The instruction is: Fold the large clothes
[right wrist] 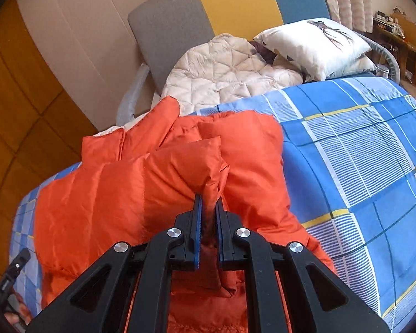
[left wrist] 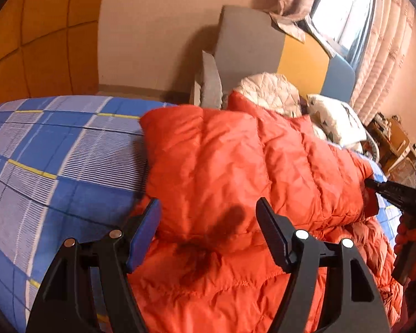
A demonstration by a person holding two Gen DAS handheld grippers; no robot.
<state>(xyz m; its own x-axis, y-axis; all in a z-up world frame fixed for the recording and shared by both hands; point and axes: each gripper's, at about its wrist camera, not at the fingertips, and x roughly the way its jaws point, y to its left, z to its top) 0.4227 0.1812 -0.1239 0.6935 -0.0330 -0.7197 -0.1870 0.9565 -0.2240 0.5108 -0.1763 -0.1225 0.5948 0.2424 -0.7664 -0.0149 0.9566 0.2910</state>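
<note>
Left wrist view: left tongs [left wrist: 208,222] tilted downward, spread wide, empty, hovering over orange jacket [left wrist: 235,166] folded on blue checked bedsheet [left wrist: 55,152]. At far right, right tongs [left wrist: 374,186] nipping the jacket's edge, gripped by a hand [left wrist: 413,244].

Right wrist view: right tongs [right wrist: 208,208] angled down, pressed together, pinching a jacket [right wrist: 124,194] fold. Shown only here: white pillow [right wrist: 313,47] beside cream quilted coat [right wrist: 222,75].

The orange down jacket [right wrist: 102,194] runs off the bottom edge, and small shelf clutter [left wrist: 385,127] is unreadable.
</note>
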